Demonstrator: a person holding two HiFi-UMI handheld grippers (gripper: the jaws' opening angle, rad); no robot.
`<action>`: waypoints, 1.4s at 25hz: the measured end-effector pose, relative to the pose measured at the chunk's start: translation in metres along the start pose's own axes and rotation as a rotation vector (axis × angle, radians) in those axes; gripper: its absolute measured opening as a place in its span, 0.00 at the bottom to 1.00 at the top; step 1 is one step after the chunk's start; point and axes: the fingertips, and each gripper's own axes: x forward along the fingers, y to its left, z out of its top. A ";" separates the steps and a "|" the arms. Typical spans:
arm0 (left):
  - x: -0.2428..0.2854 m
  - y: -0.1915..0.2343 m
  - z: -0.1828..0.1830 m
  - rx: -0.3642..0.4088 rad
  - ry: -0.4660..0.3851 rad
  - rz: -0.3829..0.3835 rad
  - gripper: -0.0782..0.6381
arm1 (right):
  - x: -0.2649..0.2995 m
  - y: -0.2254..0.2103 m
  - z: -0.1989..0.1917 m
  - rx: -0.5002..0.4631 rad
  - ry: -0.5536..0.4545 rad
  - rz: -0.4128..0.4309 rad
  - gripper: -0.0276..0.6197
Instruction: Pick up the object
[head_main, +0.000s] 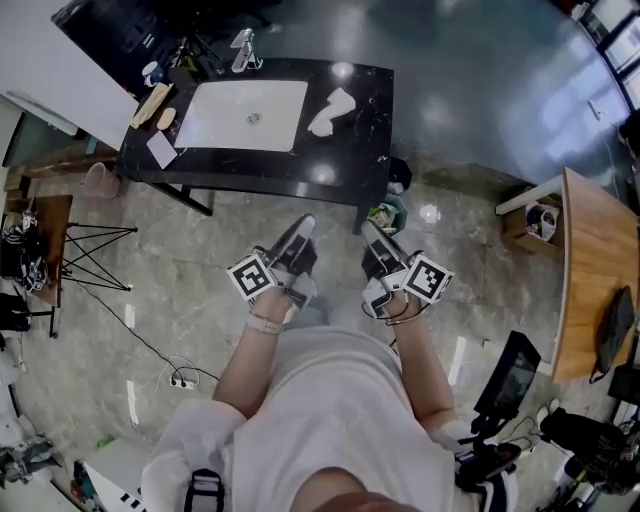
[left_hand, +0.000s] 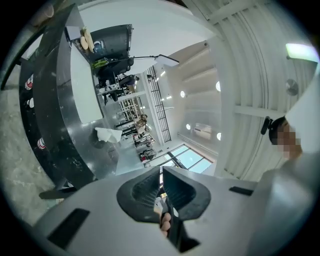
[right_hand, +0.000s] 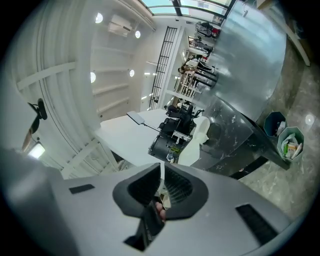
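The stone floor (head_main: 170, 300) takes up most of the head view. The black desk (head_main: 340, 170) stands well ahead of both sets of jaws, with bare floor between. A white basin (head_main: 245, 115) is sunk into the desk, ahead and to the left of the jaws.

The left gripper (head_main: 303, 226) and right gripper (head_main: 369, 233) are held side by side close to the person's body. Both point toward the desk. Their jaws are closed, with nothing between them.

The white object (head_main: 333, 110), crumpled and pale, lies on the desk beside the basin, far ahead of the jaws and apart from them.

I judge the approach has not begun. The next move calls for stepping up to the desk, parting one pair of jaws and bringing them down around the object.

The head view alone shows the gap to be crossed. The gripper views confirm the closed jaws, left (left_hand: 161, 170) and right (right_hand: 162, 167). The right gripper view also shows a bin (right_hand: 291, 142) below the desk.
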 end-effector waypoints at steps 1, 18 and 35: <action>0.001 0.006 0.012 -0.001 -0.004 -0.002 0.12 | 0.013 0.000 0.001 -0.007 0.004 0.000 0.08; 0.005 0.094 0.158 -0.112 -0.030 0.011 0.12 | 0.173 -0.031 0.017 -0.020 0.016 -0.146 0.08; -0.029 0.126 0.199 -0.147 -0.117 0.080 0.12 | 0.222 -0.074 0.042 0.057 -0.050 -0.312 0.08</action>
